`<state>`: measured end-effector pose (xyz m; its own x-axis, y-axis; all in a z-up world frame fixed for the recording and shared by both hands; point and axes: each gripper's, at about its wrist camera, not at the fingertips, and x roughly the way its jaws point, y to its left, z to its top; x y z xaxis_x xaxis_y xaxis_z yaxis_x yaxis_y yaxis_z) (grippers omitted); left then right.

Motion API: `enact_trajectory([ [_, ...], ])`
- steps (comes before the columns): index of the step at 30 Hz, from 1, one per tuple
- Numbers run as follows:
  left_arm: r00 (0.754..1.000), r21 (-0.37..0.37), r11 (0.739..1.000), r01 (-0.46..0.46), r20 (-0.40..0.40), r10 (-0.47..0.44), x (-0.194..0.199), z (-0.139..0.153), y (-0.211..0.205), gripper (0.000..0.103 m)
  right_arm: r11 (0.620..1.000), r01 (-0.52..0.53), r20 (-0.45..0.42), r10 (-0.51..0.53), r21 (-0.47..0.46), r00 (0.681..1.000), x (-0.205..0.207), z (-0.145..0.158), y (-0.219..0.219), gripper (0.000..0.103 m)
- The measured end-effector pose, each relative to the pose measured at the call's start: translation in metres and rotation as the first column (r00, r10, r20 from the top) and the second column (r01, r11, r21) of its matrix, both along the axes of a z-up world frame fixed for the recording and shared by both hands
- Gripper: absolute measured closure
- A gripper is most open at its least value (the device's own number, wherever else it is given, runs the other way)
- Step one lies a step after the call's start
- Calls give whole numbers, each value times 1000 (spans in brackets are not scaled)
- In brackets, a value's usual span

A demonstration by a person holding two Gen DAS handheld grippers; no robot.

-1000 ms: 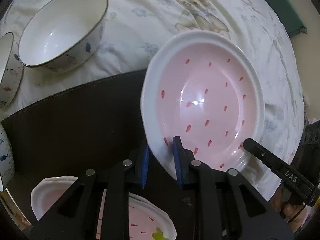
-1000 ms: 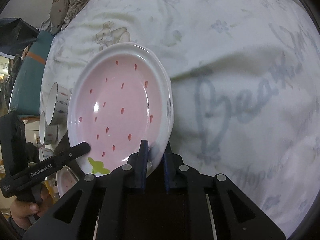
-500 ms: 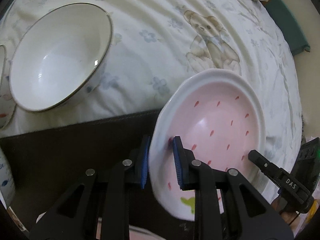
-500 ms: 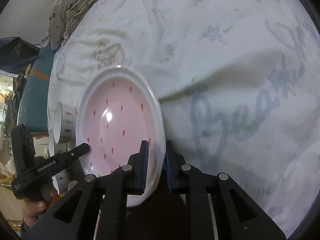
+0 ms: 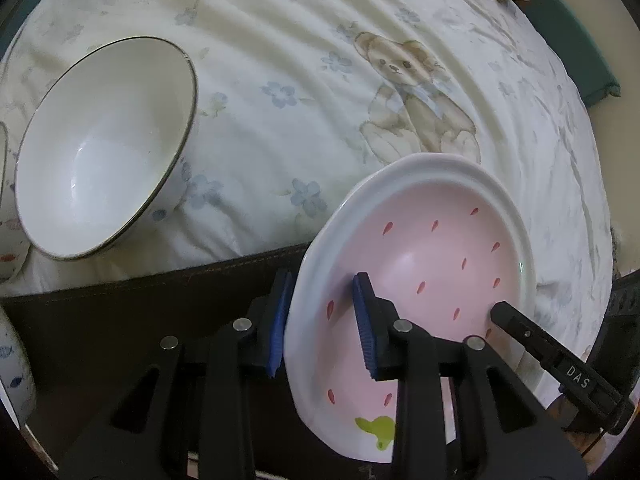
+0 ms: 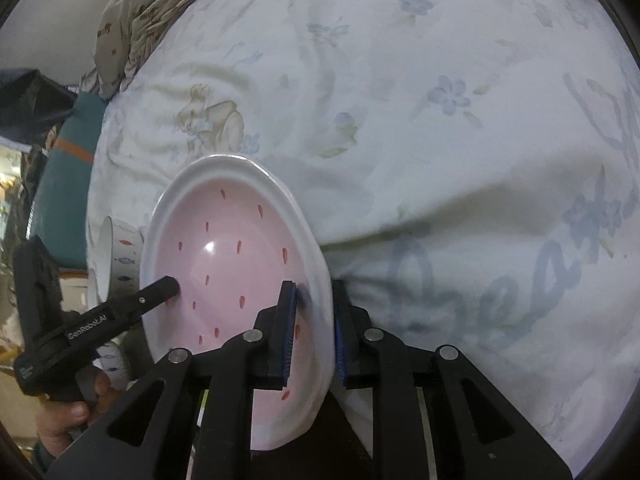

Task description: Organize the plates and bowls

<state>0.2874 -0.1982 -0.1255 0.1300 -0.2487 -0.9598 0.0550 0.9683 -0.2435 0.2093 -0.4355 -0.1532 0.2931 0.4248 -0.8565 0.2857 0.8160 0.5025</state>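
**Lowering the strawberry plate, both grippers gripping its rim**

Carrying the glossy pink ceramic plate with red seed marks and a white scalloped rim (image 5: 436,280) between them, the two grippers have brought it down and away from the cameras over the last second: it filled much of each wrist view a second ago and now sits lower and smaller in frame, tilted steeply on edge. The left gripper (image 5: 320,320) has its blue-padded jaws clenched on the plate's left rim, one pad behind the plate and one on the pink face. The right gripper (image 6: 312,332) grasps the opposite rim the same way, one pad inside and one outside. Each gripper shows up in the other's view at the far edge of the plate.

The plate hangs in the air above the dark brown counter (image 5: 120,320), in front of the cream bedsheet printed with teddy bears and blue flowers (image 5: 320,80). The second pink plate that lay on the counter under the left gripper a second ago is out of the left wrist view now, so whether the held plate is heading onto it cannot be told. The large white porcelain bowl with a dark rim line (image 5: 104,152) lies tipped on the bed to the left, well apart from the plate. By my reading the plate is mid-transfer, not yet set down, and the bowls are not yet sorted.
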Motion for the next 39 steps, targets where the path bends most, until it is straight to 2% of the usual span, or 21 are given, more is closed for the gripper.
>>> enact_trajectory([
  [4, 999, -20, 1000, 12, 43, -11, -8, 19, 7, 77, 999, -27, 27, 28, -28, 999, -2, 6, 5, 81],
  [12, 994, -63, 998, 25, 104, -19, -27, 65, 28, 78, 1000, -17, 135, 14, 24, 991, -10, 39, 2, 84],
  [25, 986, -108, 994, -5, 166, 23, -84, 119, 88, 80, 992, -123, 261, 108, 41, 959, -49, 97, 45, 86],
  [34, 989, -85, 996, -18, 146, 30, -140, 131, 146, 82, 972, -227, 306, 200, 54, 931, -95, 119, 94, 86],
  [39, 989, -96, 995, -40, 141, 53, -165, 127, 171, 82, 957, -282, 288, 255, 59, 923, -115, 114, 122, 86],
])
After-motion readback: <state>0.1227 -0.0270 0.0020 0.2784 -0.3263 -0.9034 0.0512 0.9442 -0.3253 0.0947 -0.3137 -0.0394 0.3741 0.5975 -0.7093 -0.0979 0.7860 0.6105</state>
